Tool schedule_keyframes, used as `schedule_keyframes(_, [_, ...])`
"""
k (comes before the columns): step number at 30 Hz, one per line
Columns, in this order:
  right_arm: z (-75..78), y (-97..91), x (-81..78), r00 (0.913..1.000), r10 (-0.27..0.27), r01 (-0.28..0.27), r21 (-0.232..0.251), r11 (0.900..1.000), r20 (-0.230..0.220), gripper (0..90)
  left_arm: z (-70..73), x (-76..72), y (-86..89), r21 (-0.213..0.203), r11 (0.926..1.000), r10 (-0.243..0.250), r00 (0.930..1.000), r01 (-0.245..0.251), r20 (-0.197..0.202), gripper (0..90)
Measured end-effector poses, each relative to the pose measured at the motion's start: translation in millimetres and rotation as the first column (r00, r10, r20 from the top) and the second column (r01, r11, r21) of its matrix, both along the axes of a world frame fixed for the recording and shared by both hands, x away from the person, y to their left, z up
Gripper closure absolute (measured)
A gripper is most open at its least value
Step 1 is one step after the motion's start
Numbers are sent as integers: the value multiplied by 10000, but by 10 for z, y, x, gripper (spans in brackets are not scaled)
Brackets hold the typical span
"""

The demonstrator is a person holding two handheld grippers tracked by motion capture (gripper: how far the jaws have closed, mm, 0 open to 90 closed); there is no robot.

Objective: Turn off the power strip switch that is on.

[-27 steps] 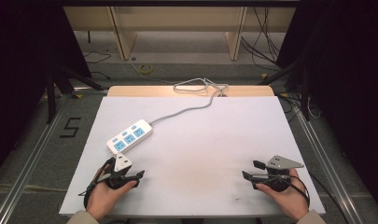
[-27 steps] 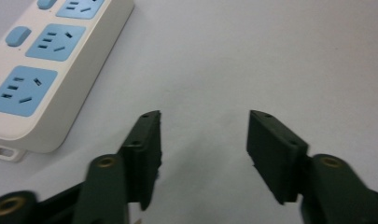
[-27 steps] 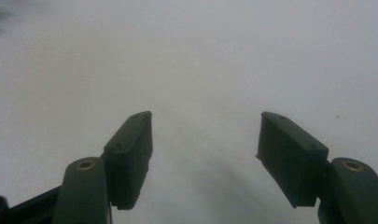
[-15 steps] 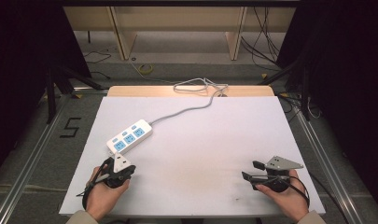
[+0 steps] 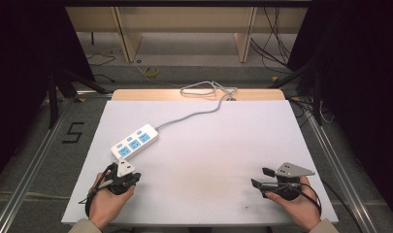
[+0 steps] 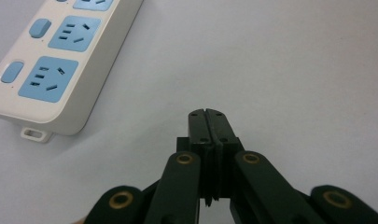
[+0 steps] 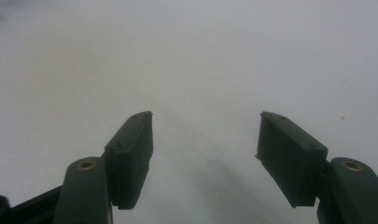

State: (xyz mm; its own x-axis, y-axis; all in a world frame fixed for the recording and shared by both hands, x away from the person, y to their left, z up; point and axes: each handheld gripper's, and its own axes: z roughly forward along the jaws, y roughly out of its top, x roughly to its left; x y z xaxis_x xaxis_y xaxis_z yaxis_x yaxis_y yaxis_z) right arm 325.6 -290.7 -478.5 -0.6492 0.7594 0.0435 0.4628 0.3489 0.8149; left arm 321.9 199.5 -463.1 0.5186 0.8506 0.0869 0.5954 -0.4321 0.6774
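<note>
A white power strip [image 5: 135,141] with blue sockets lies on the left half of the white table top [image 5: 213,145], and its grey cord [image 5: 194,114] runs to the far edge. My left gripper [image 5: 126,173] rests near the front left, just in front of the strip's near end. Its jaws are shut with nothing between them. In the left gripper view the closed tips [image 6: 207,114] point past the strip [image 6: 60,60], which lies to their upper left. My right gripper [image 5: 261,177] rests at the front right, open and empty. Its two pads [image 7: 130,154] stand wide apart over bare table.
The cord ends in a loose coil [image 5: 208,90] on a wooden strip [image 5: 136,94] at the table's far edge. Metal rails [image 5: 34,165] run along both sides. A "5" mark [image 5: 73,132] is on the floor at the left, and cables lie beyond the table.
The left gripper has turned from pointing rightward to pointing away toward the power strip, and the hand has shifted slightly. The right gripper has stayed put.
</note>
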Motion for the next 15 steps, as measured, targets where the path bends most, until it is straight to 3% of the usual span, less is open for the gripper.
schedule_keyframes(15, [-1, 5, 0, 10000, -4, 4, -16, 10000, 5, 364, 59, 28, 71, 7, 9988, 497, 9988, -497, -15, 896])
